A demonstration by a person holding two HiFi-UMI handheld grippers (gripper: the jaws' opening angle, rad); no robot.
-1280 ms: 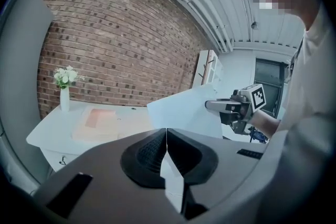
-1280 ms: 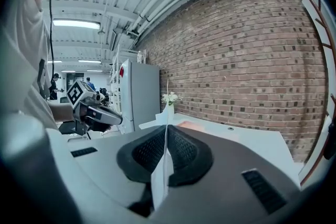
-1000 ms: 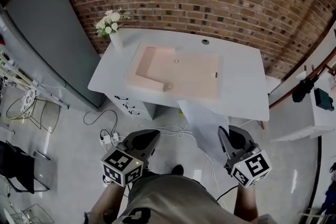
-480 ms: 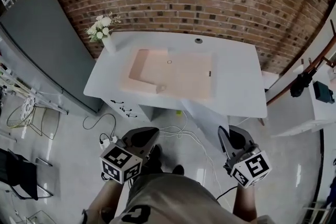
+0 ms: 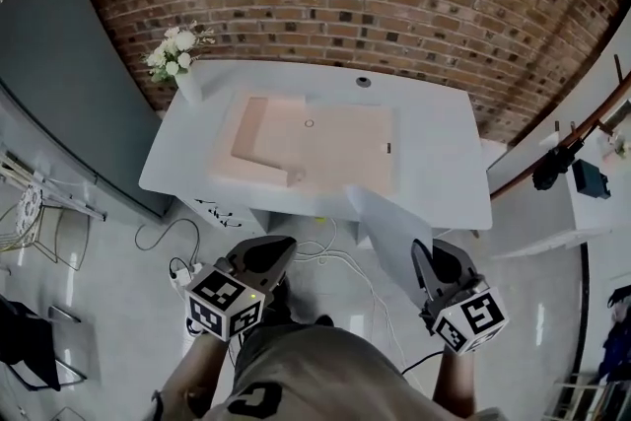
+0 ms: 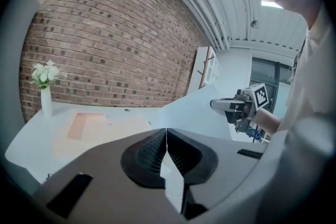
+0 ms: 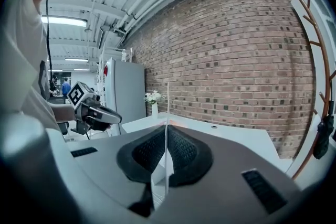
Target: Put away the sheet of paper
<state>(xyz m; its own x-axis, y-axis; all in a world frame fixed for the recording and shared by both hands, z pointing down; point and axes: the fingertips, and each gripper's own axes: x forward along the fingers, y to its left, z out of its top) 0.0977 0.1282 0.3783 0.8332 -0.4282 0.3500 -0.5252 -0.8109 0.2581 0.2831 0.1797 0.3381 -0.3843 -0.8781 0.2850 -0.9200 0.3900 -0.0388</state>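
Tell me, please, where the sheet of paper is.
The sheet is held by the right gripper, right of centre in the head view, near the white desk.

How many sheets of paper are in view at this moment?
1. The sheet of paper is clamped in the right tool, on the near side of the desk; others may be hidden.

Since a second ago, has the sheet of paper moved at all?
Yes. The paper, held in the right gripper, has moved toward the desk. Its far end was about level with the desk's front edge and now overlaps it.
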